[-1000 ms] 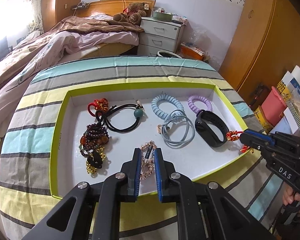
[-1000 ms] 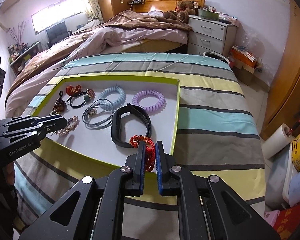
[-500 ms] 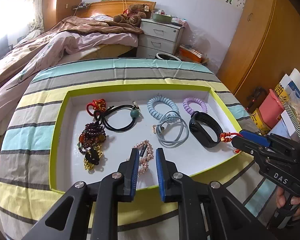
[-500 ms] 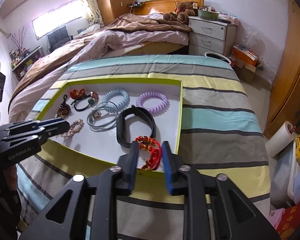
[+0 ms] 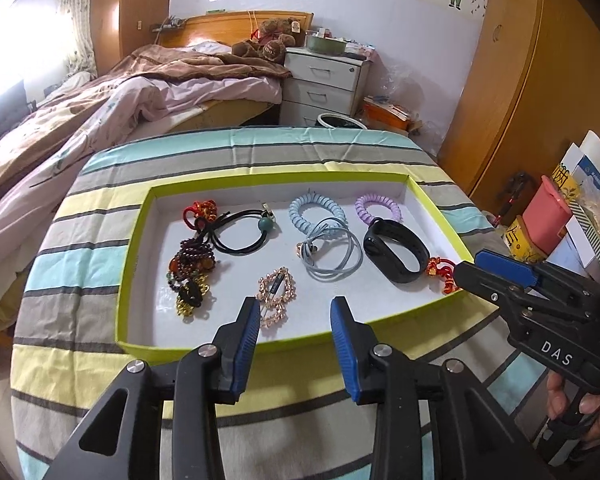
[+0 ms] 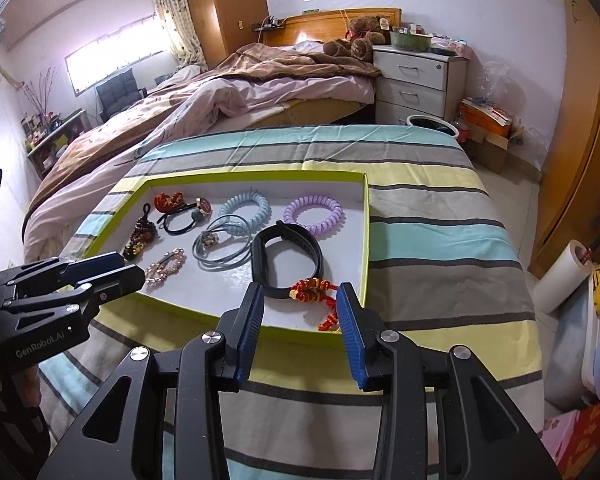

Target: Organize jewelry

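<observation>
A lime-rimmed white tray [image 5: 260, 340] [image 6: 362, 240] lies on a striped cloth and holds the jewelry. My left gripper [image 5: 294, 310] is open and empty just above the tray's near rim; a rose-gold bead bracelet [image 5: 276, 294] [image 6: 164, 266] lies free in front of it. My right gripper [image 6: 300, 300] is open at the tray's near right corner, and a red knotted cord [image 6: 318, 296] [image 5: 440, 272] lies on the tray between its fingers. A black wristband [image 5: 394, 250] [image 6: 286, 258] lies beside the cord.
The tray also holds a purple coil band [image 5: 378, 208], a blue coil band [image 5: 316, 214], a grey cord loop [image 5: 332, 256], a black cord with a green bead [image 5: 240, 232] and dark bead bracelets [image 5: 190, 264]. A bed, a nightstand and boxes surround the table.
Both grippers have opened and drawn back. The left let go of the rose-gold bracelet, the right let go of the red cord; both items now lie in the tray.
</observation>
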Motion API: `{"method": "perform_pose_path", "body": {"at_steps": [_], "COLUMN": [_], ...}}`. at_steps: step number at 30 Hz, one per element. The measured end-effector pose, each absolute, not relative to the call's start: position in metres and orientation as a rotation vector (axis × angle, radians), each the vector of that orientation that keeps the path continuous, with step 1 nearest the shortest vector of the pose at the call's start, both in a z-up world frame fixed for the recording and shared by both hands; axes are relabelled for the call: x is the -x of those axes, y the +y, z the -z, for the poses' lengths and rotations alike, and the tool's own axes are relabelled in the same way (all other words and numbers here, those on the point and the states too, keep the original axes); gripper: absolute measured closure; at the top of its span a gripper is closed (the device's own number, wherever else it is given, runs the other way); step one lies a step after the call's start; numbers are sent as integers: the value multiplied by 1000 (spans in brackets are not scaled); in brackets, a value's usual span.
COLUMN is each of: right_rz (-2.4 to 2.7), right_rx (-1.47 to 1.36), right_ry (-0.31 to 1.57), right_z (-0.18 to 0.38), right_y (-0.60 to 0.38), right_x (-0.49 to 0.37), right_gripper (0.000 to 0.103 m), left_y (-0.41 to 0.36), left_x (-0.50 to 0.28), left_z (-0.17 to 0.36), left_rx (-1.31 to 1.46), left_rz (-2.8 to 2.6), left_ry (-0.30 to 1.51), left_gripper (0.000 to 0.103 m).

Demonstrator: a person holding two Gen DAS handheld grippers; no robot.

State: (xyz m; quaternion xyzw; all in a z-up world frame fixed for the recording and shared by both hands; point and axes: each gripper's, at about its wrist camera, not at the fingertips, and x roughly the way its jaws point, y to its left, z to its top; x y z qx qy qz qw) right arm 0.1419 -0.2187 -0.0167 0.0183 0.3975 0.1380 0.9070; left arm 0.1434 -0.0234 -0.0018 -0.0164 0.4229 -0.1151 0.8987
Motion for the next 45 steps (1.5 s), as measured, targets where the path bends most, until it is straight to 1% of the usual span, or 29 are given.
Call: {"method": "perform_pose_path", "body": {"at_steps": [8,28,45], "right_rz": [-284,-260,-260], "right_rx": [-63,-59,-41], "right_ry": [778,705,693], "right_z": [7,-7,-7], "right_y": [-213,-195,-183], "right_x": [-122,-70,-53], "right_gripper": [64,64,64], "left_y": [-23,-17,-13], "left_x": [-117,-62,-50], "left_z": [-11,-21,-24], "left_rx": [17,7,18], "left_rz": [165,30,32], "left_ry": [833,783,769], "left_gripper": [67,67,67]}}
